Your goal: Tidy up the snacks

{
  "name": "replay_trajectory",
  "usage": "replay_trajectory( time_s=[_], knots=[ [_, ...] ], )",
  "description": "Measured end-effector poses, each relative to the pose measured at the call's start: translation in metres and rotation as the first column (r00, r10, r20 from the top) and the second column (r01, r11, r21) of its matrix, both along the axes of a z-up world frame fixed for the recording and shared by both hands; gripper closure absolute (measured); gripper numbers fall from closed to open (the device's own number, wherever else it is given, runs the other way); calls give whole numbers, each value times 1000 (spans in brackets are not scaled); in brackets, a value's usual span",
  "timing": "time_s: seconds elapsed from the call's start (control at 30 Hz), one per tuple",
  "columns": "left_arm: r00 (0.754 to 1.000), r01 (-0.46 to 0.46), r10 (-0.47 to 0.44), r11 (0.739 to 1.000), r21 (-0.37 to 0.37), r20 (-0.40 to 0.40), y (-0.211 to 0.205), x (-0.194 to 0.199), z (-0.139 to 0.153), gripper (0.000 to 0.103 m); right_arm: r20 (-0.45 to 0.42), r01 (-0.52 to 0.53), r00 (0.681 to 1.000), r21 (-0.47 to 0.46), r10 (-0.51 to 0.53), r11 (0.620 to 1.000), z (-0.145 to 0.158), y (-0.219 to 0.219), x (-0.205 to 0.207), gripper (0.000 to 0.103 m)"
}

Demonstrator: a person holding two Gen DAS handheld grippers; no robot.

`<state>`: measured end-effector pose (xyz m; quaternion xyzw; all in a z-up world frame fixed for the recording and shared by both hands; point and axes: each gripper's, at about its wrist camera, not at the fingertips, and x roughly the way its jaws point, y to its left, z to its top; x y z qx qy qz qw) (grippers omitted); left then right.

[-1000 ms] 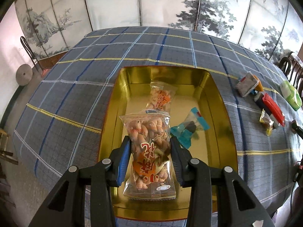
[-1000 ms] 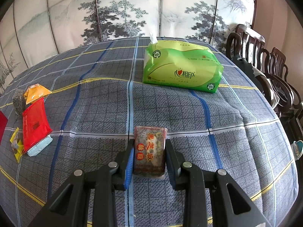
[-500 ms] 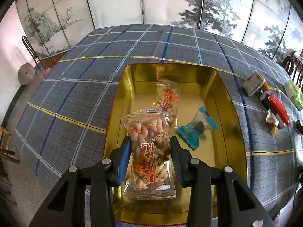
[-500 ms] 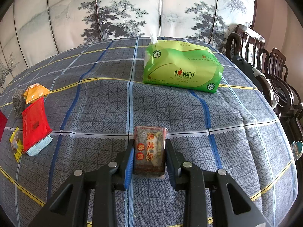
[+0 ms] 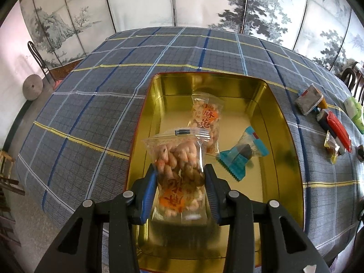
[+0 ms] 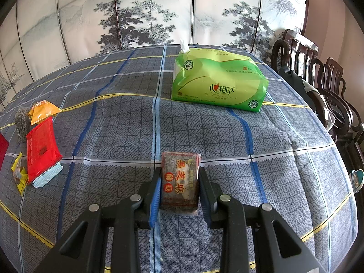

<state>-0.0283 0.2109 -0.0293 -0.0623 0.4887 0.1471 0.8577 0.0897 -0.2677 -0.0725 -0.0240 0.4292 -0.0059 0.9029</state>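
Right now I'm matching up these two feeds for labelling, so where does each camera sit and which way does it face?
Left wrist: on the left gripper, angled down at the gold tray; its fingers clamp a twist-snack bag.
Right wrist: on the right gripper, angled down across the plaid tablecloth toward the green tissue pack; its fingers clamp a sesame bar.
Shared: the red packet, tablecloth, tissue pack.

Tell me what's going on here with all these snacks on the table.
A person is sorting snacks into a gold tin using a handheld gripper in each hand. The left gripper holds a clear bag of twisted crackers above the tin, where a matching bag and a blue-wrapped sweet already lie. The right gripper clamps a dark sesame bar over the checked tablecloth.
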Motion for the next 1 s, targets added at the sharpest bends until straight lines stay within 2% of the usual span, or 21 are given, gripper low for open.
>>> replay_trajectory(
  time_s=[0.53,0.73,0.77,0.83,0.87,1.0],
  knots=[
    [1000,-17,17,1000,12,-8,7,2,-5,67,0,0,1000,-1,0,1000,0,1,0,73],
    [1000,-24,24,999,27,20,9,-1,1,66,0,0,1000,-1,0,1000,0,1,0,73],
    [999,-25,24,999,31,31,9,-2,3,65,0,0,1000,-1,0,1000,0,1,0,73],
    [998,-28,26,999,35,56,10,-6,8,53,0,0,1000,-1,0,1000,0,1,0,73],
    [997,-29,26,999,38,70,11,-8,10,51,0,0,1000,-2,0,1000,0,1,0,73],
    [991,-18,10,998,62,130,8,-19,19,50,1,-1,1000,11,1,1000,0,-1,1,73]
  ],
)
